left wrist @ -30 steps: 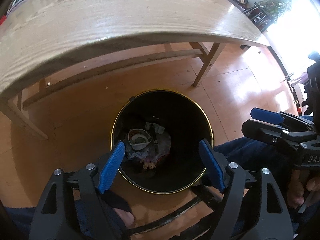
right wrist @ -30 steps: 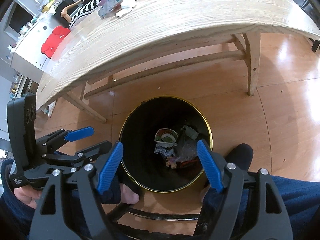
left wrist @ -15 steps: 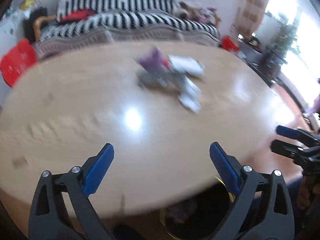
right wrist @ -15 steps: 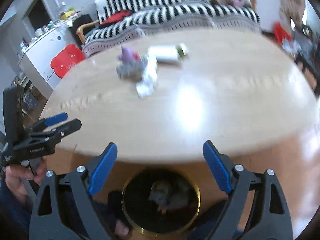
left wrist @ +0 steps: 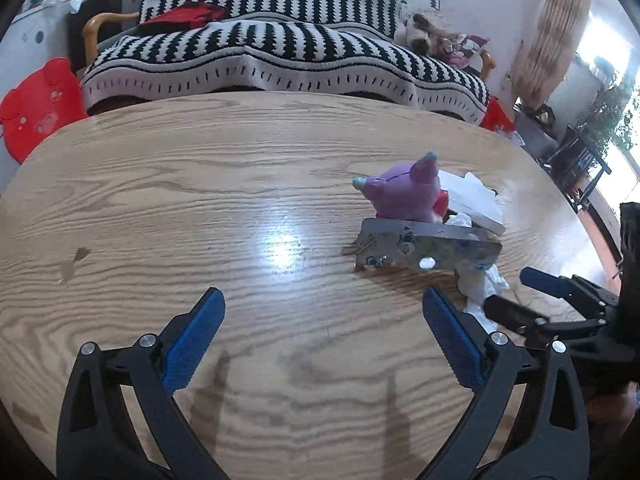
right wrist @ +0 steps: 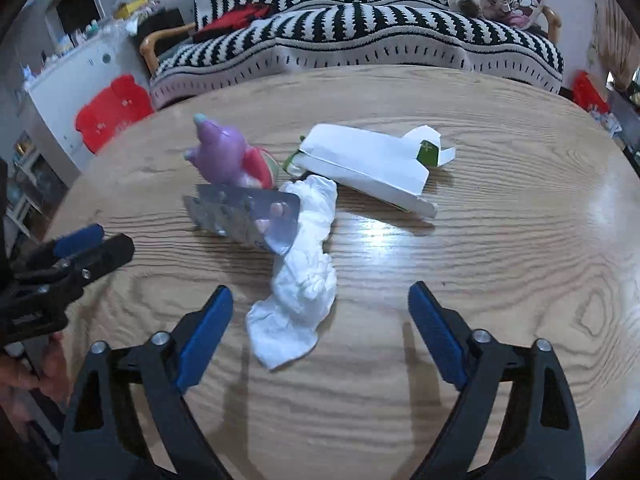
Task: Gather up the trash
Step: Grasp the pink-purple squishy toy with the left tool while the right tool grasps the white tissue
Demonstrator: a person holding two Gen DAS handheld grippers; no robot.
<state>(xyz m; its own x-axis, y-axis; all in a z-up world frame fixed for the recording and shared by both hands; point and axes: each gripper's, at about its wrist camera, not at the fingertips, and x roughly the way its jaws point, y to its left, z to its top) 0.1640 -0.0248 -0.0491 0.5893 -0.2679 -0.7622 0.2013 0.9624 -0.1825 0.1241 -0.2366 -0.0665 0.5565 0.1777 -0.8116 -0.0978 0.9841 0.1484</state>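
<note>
Hovering both tongs over the table (right wrist: 500,240), jaws wide, nothing held (both have just been opening). My right gripper (right wrist: 320,332) is nearest the crumpled tissue (right wrist: 298,284); best to drop straight onto its bunched middle, pinch w/o dragging. Left gripper (left wrist: 320,340) is over bare wood. Beyond: 1 foil blister pack (right wrist: 244,220), 1 purple toy (right wrist: 222,152), 1 white carton (right wrist: 368,164).

— What trash is seen on the tabletop (right wrist: 500,240)?
— A crumpled white tissue (right wrist: 304,280), a silver blister pack (right wrist: 244,216) propped against a purple toy (right wrist: 222,156), and an opened white carton (right wrist: 368,164) lying flat behind.
</note>
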